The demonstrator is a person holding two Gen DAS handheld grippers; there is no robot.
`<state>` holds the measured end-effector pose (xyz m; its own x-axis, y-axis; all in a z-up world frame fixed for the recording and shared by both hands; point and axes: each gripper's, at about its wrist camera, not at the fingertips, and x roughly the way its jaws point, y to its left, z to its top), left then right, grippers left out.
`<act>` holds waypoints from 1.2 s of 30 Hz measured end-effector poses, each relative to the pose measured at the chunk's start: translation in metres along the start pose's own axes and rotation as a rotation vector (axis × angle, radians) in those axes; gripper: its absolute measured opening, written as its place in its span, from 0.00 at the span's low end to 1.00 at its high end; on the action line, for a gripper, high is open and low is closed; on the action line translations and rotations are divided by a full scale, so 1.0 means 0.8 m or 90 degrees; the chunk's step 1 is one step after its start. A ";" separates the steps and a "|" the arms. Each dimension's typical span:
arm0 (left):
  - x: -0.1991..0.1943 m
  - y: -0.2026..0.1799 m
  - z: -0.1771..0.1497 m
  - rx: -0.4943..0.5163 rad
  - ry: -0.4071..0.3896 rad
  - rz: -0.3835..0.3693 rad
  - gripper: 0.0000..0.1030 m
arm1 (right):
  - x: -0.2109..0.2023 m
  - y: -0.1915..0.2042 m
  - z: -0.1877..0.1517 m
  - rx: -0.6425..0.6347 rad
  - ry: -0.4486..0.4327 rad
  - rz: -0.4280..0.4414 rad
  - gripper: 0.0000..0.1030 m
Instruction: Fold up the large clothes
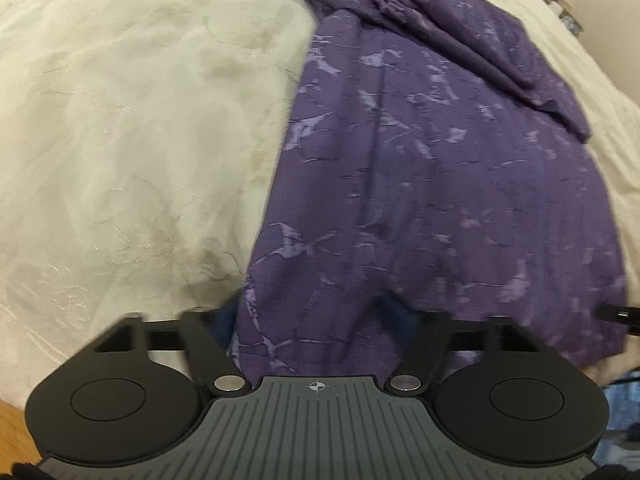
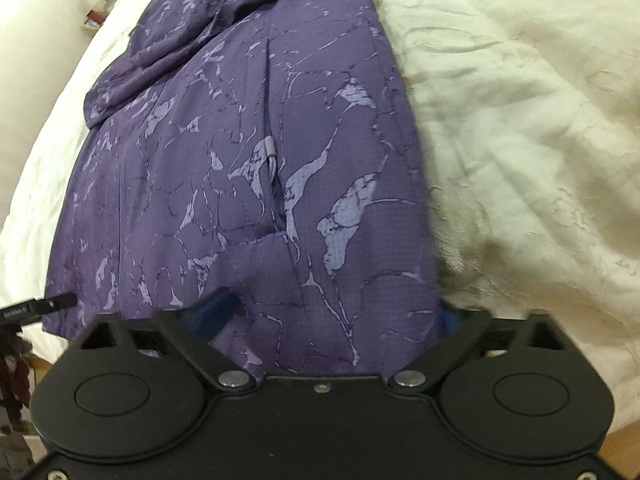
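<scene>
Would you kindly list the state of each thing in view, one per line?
Purple garment: spread lengthwise on the bed, sleeve folded over it, near hem between both grippers' fingers.
Cream bedspread: laid out, wrinkled.
Left gripper: straddling the hem, grip unclear.
Right gripper: straddling the hem, grip unclear.

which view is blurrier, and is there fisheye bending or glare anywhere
Left wrist view: purple garment print smeared and soft. Right wrist view: print crisp around the zipper pull. Both views: cream bedspread edges bow strongly; no glare, light soft and even.
</scene>
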<state>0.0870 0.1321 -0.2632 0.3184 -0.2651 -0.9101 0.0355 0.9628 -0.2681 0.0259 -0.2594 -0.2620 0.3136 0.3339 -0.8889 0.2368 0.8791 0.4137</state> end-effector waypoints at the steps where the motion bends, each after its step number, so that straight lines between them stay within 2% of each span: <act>1: -0.004 0.001 0.000 -0.006 -0.001 -0.012 0.31 | -0.003 0.001 0.001 0.004 0.002 0.004 0.60; 2: -0.008 0.001 -0.001 -0.010 -0.004 -0.019 0.24 | -0.007 0.003 0.002 0.005 0.002 0.012 0.53; 3: -0.013 0.001 -0.001 -0.009 -0.006 -0.026 0.14 | -0.011 0.006 0.003 0.003 0.000 0.013 0.39; 5: -0.025 0.002 0.000 -0.011 -0.012 -0.046 0.10 | -0.020 0.016 0.005 -0.006 0.002 0.011 0.25; 7: -0.039 0.006 0.009 -0.029 -0.017 -0.081 0.07 | -0.036 0.020 0.008 0.009 -0.008 0.044 0.19; 9: -0.057 0.013 0.015 -0.056 -0.028 -0.136 0.07 | -0.052 0.021 0.013 0.021 -0.022 0.072 0.18; 12: -0.083 0.010 0.036 -0.060 -0.051 -0.184 0.06 | -0.084 0.028 0.025 0.027 -0.056 0.105 0.16; 15: -0.104 0.008 0.064 -0.093 -0.094 -0.238 0.06 | -0.115 0.038 0.049 0.050 -0.113 0.131 0.15; 21: -0.124 0.006 0.149 -0.139 -0.199 -0.302 0.07 | -0.142 0.062 0.114 0.105 -0.233 0.151 0.15; 27: -0.110 0.000 0.244 -0.150 -0.259 -0.329 0.07 | -0.147 0.065 0.188 0.173 -0.333 0.154 0.15; 29: -0.104 -0.007 0.270 -0.135 -0.273 -0.314 0.07 | -0.142 0.070 0.213 0.171 -0.352 0.141 0.15; 36: -0.067 -0.023 0.330 -0.157 -0.291 -0.286 0.07 | -0.105 0.074 0.301 0.175 -0.354 0.107 0.15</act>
<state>0.3194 0.1430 -0.1258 0.6936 -0.5340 -0.4836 0.0576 0.7102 -0.7016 0.2353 -0.3171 -0.1153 0.7797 0.1690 -0.6029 0.3462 0.6860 0.6399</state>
